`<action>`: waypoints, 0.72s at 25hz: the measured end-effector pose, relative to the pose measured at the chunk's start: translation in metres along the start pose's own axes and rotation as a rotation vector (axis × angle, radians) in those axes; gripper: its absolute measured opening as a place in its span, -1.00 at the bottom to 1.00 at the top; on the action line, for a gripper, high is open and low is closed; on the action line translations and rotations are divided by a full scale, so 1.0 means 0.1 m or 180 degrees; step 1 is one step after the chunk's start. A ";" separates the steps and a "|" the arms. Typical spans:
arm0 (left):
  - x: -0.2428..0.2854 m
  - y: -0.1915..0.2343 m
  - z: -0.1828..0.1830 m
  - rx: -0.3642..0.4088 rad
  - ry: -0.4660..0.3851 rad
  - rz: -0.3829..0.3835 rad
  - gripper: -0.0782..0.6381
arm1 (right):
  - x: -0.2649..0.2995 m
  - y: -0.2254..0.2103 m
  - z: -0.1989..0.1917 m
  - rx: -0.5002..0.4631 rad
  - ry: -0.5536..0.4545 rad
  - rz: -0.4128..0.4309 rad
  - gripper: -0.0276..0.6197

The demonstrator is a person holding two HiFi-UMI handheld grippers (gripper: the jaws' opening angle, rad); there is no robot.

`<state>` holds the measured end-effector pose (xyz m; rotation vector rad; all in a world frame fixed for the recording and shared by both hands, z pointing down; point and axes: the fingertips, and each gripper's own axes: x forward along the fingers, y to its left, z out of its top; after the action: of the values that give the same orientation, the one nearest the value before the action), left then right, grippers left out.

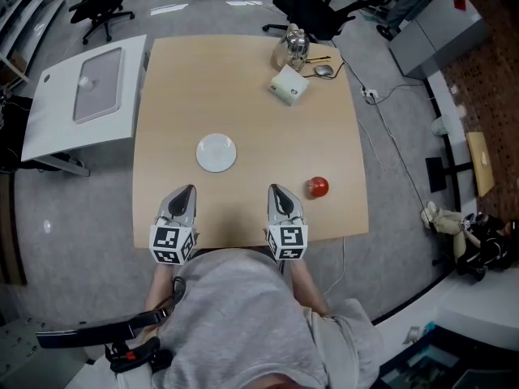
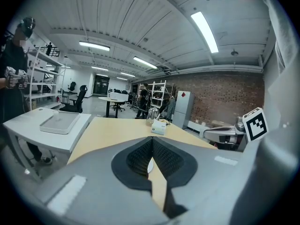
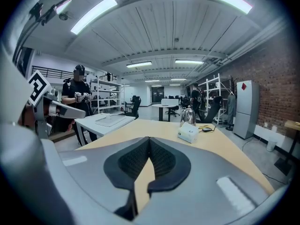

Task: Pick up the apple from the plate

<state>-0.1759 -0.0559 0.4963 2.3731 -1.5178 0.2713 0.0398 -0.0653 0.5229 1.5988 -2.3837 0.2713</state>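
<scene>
The red apple (image 1: 317, 186) lies on the bare tabletop, not on the plate, a short way right of my right gripper (image 1: 276, 190). The white plate (image 1: 216, 152) sits empty in the middle of the table, ahead of and between the two grippers. My left gripper (image 1: 187, 190) rests near the table's front edge, left of the right one. Both point away from me with their jaws together and nothing held. In the left gripper view the pads (image 2: 140, 157) meet, with a sliver of plate (image 2: 149, 166) behind them. The right gripper view shows closed pads (image 3: 161, 159) and no apple.
A white box (image 1: 289, 84), a glass kettle (image 1: 290, 47) and a mouse (image 1: 323, 70) stand at the table's far right. A white side table (image 1: 49, 112) with a tray stands to the left. Office chairs (image 1: 312, 8) stand beyond. A person (image 3: 77, 97) stands far left.
</scene>
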 end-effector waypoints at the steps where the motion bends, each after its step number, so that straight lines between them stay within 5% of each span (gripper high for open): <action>1: 0.00 0.00 0.00 -0.0001 0.0000 0.0001 -0.73 | 0.00 0.00 0.00 0.0003 0.0003 -0.0002 -0.90; 18: 0.00 0.02 -0.02 -0.0010 0.0025 0.0003 -0.73 | 0.02 0.02 -0.01 0.0006 0.0013 -0.0002 -0.90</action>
<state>-0.1776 -0.0554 0.4988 2.3663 -1.5146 0.2780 0.0377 -0.0658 0.5239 1.5982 -2.3807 0.2764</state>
